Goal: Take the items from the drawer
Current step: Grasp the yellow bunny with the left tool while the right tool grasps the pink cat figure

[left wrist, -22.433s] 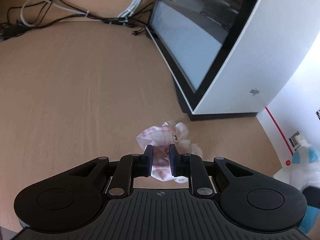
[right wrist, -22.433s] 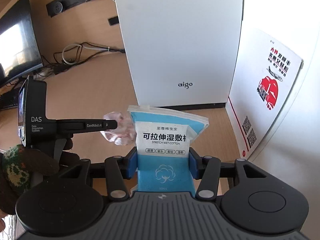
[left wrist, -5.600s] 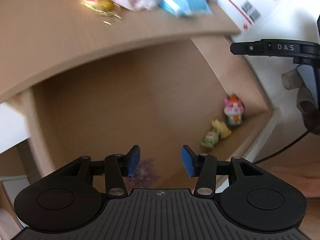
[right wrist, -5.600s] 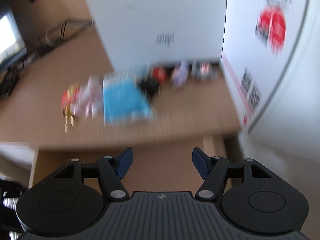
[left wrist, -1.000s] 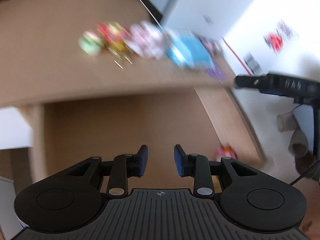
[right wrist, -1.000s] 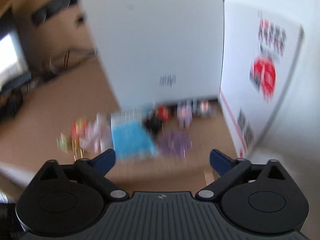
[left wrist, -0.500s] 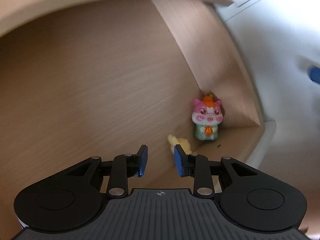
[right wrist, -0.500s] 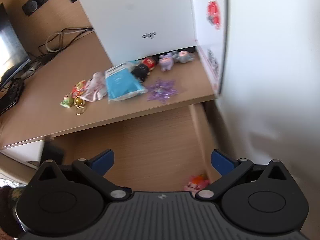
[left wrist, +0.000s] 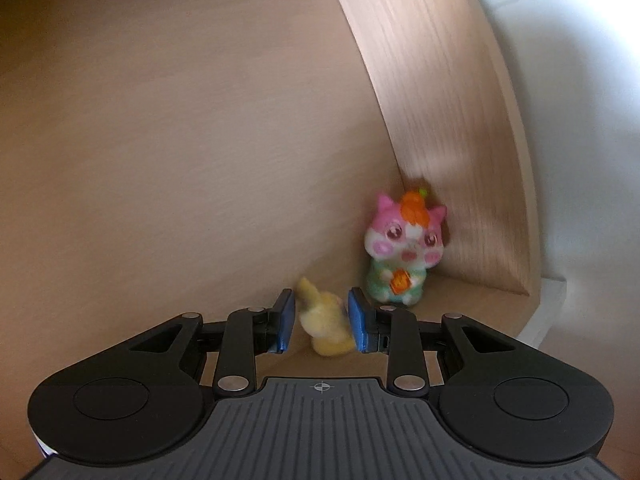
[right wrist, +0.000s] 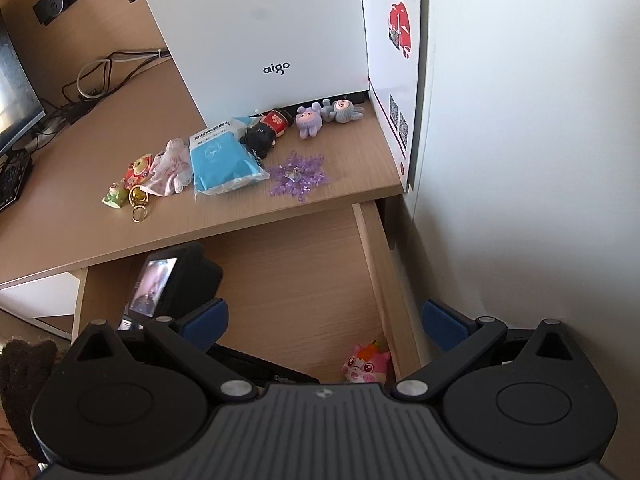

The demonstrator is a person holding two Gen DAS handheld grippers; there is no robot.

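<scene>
The open wooden drawer (left wrist: 440, 120) holds a small yellow toy (left wrist: 322, 322) and a pink cat figure (left wrist: 404, 256) in its right front corner. My left gripper (left wrist: 320, 304) points down into the drawer. Its blue pads straddle the yellow toy, and a small gap shows at the left pad, so it is open. The cat figure stands upright just right of it, against the drawer's side wall. My right gripper (right wrist: 324, 320) hangs wide open above the drawer (right wrist: 304, 272) with nothing between its fingers. The cat figure (right wrist: 366, 366) and the left gripper's body (right wrist: 172, 284) show below it.
On the desk top (right wrist: 80, 224) above the drawer lie a blue wipes packet (right wrist: 222, 158), a purple snowflake (right wrist: 298, 176), a pink cloth (right wrist: 170, 168), small keychain toys (right wrist: 128, 188) and plush figures (right wrist: 320, 118). A white computer case (right wrist: 260, 32) stands behind them. A white wall (right wrist: 520, 160) is at the right.
My left gripper has sunk into the drawer's right front corner, and the yellow toy now sits between its pads. The right gripper has hardly moved in the last half second.
</scene>
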